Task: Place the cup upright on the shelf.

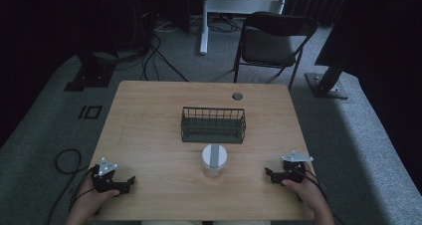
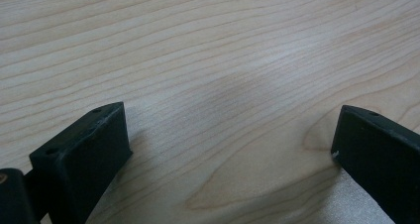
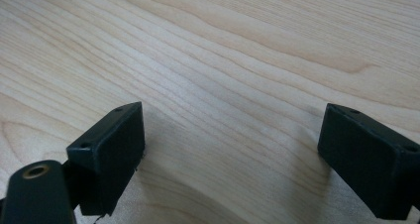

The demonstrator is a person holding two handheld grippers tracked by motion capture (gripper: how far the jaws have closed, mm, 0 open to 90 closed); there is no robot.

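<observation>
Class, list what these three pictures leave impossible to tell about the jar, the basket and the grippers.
- Jar: contents unclear in the high view; its lid covers them and the picture is dim.
- Basket: inside too dark and small to judge, high view.
- Left gripper, right gripper: jaw bases cut off by the bottom edge.

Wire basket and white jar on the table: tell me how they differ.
The wire basket is dark, rectangular and open-topped with mesh walls; the white jar is pale, round and closed by a lid with a grey strip. The basket is wider and lies farther from the person; the jar stands nearer, between both grippers. Both rest untouched on the wooden table.
</observation>
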